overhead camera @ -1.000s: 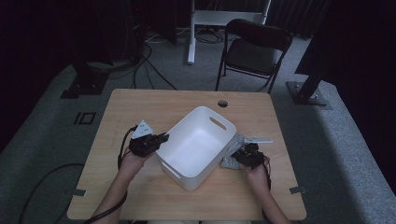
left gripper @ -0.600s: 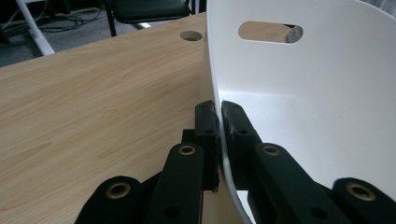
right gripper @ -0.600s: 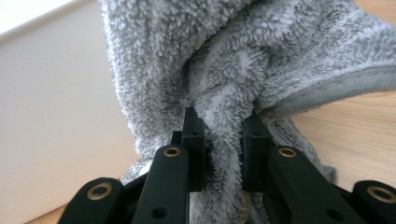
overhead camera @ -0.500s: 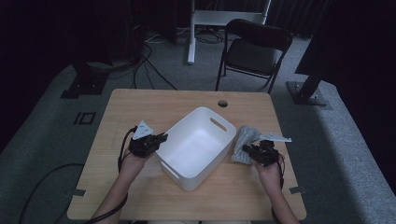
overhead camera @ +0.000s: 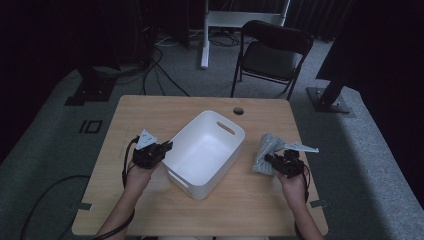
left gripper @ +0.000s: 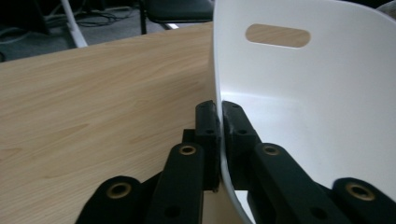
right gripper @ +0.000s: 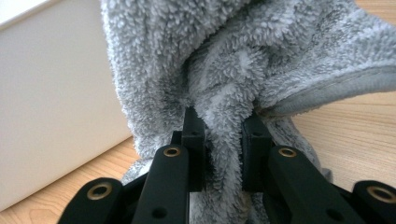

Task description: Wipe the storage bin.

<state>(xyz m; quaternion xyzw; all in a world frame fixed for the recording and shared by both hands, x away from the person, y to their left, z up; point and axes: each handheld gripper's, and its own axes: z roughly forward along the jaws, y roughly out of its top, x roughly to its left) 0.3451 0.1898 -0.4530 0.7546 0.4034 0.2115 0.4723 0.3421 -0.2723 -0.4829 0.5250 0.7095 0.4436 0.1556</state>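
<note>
Left tongs [left gripper: 219, 116] clamp white bin [overhead camera: 200, 150] wall; right tongs [right gripper: 223, 135] pinch grey towel [right gripper: 243, 70] beside bin.

The right gripper [right gripper: 223, 140] pinches a bunched fold of grey towel [right gripper: 233, 60] between its 2 jaws, just right of the white bin [right gripper: 56, 102].
</note>
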